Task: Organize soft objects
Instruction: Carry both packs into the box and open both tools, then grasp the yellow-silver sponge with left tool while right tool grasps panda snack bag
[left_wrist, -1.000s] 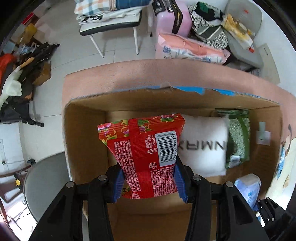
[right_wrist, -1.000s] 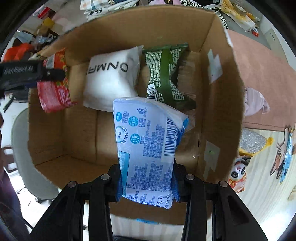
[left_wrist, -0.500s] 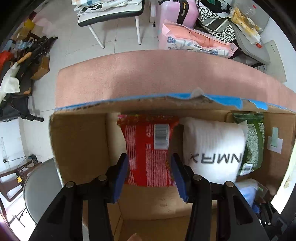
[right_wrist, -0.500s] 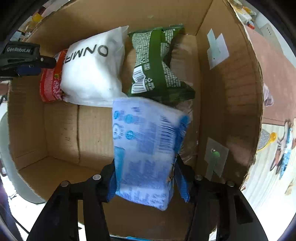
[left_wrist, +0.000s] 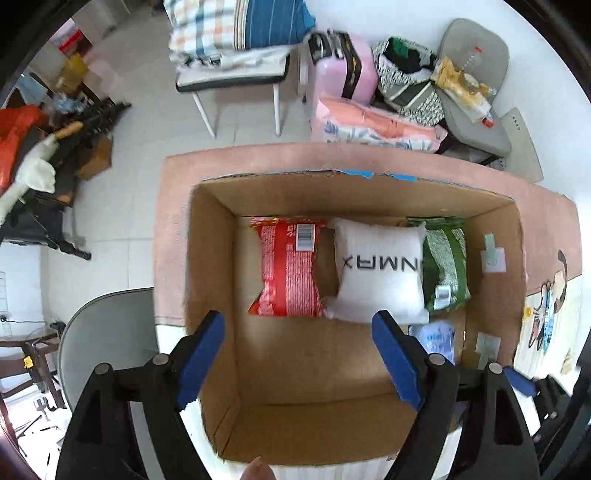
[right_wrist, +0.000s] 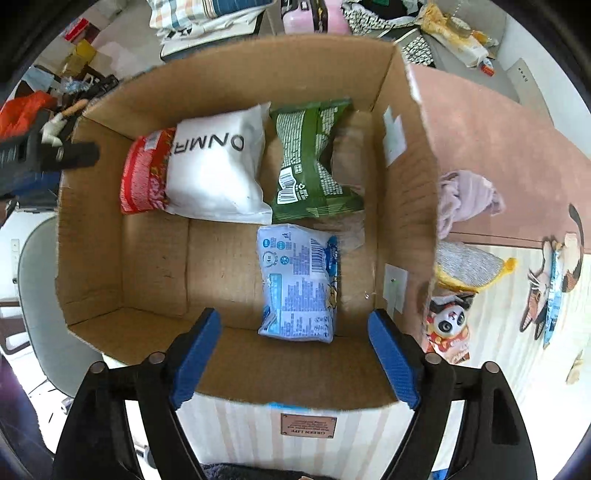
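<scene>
Cardboard box (left_wrist: 210, 280) open at top, sitting on a pink cloth-covered surface (left_wrist: 173, 206). Four soft packs lie flat on the box floor.

Far row, left to right: red pack (left_wrist: 286, 267) with white print and a barcode near its far end, crimped ends, a bit pinched in the middle; white pillow-like pack (left_wrist: 380, 273) with big black letters, puffy, its left edge overlapping the red pack; green pack (left_wrist: 445, 271), glossy, twisted at the waist, barcode label at the near end, touching the white one's right side.

Blue and white pack (right_wrist: 299, 286) lies near of the green pack, towards the right wall, covered in small blue print with a barcode, slightly crumpled. Something clear and shiny sits between it and the right wall; can't tell what.

Left gripper (left_wrist: 299, 350) spread wide, blue pads apart, nothing between them, hovering over the near left part of the box. Right gripper (right_wrist: 295, 347) also spread wide, holding nothing, above the near wall with the blue pack just beyond.

Outside the box on the right: a crumpled lilac cloth (right_wrist: 465, 195) and a panda toy (right_wrist: 448, 325).
</scene>
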